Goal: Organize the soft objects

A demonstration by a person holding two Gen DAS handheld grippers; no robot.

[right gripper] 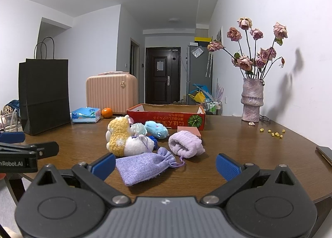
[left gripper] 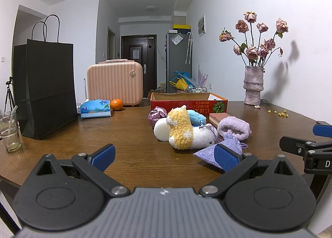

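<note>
Both grippers, left gripper [left gripper: 165,158] and right gripper [right gripper: 165,166], hover with jaws spread wide, empty. Just beyond, low centre of the right view, a woven lilac pouch [right gripper: 143,165] lies flat, long axis left-right, drawstring mouth pointing right. Behind it sit a fuzzy rolled purple cloth [right gripper: 185,144], a woolly plush toy [right gripper: 124,137], then a red cardboard box [right gripper: 166,118].

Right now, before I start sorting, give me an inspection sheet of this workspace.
Surface: brown wooden table, yellow crumbs near the wall.
Job's things: soft toys, lilac pouch, lilac rolled cloth, all outside the red box.
Clutter: black bag, pink case, orange, tissue pack, vase, glass.
Grippers: left gripper and right gripper open, empty.
Cables: nothing seen.
Surroundings: hallway, dark door.
</note>
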